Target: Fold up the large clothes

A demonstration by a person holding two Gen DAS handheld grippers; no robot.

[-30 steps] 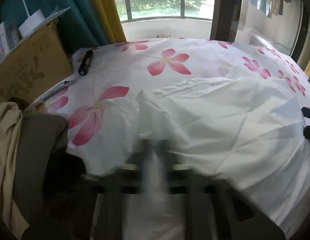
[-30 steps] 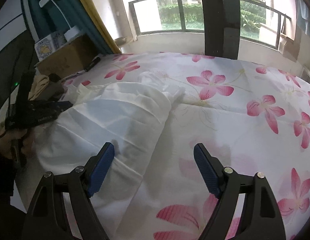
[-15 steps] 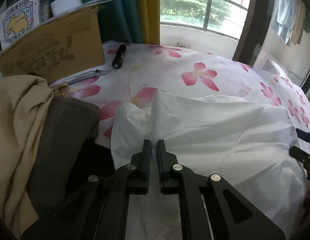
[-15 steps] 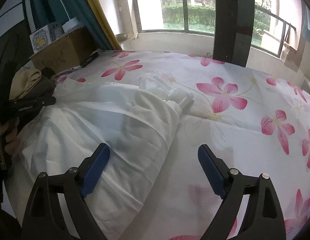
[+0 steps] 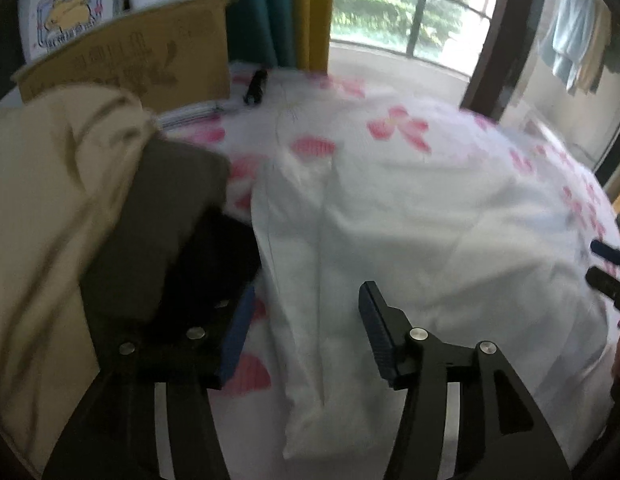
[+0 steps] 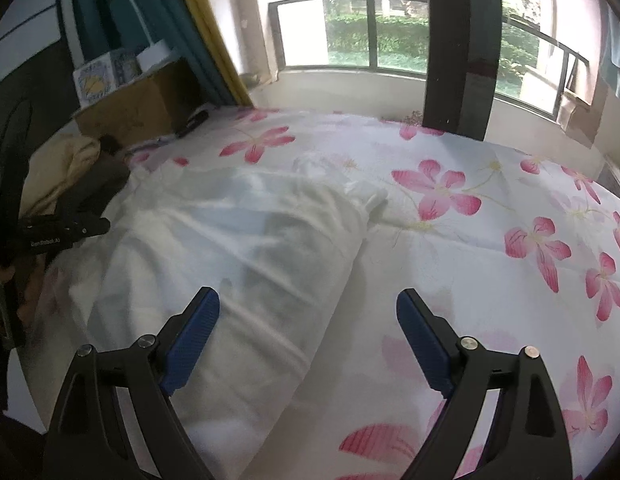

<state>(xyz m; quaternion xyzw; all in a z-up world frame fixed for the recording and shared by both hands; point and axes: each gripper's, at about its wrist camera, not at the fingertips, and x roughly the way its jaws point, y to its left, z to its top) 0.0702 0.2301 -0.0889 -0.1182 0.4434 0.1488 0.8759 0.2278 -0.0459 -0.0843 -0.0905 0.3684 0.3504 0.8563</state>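
Note:
A large white garment (image 5: 422, 248) lies folded over on a bed with a white sheet printed with pink flowers (image 5: 394, 128). It also shows in the right wrist view (image 6: 229, 248), with bunched cloth at its far end. My left gripper (image 5: 305, 328) is open and empty above the garment's near left edge. My right gripper (image 6: 307, 340) is open and empty above the garment's right edge. The left gripper shows at the left of the right wrist view (image 6: 65, 228). The right gripper's tips show at the right edge of the left wrist view (image 5: 608, 264).
A pile of beige (image 5: 41, 208) and dark olive clothes (image 5: 157, 232) lies at the bed's left side. A cardboard box (image 5: 141, 56) stands behind it, and a black object (image 5: 257, 85) lies near the box. A window with a railing (image 6: 374, 32) lies beyond the bed.
My left gripper was shut on the garment's edge; it has opened, let go and pulled back leftward. The right gripper stayed open and drew back a little.

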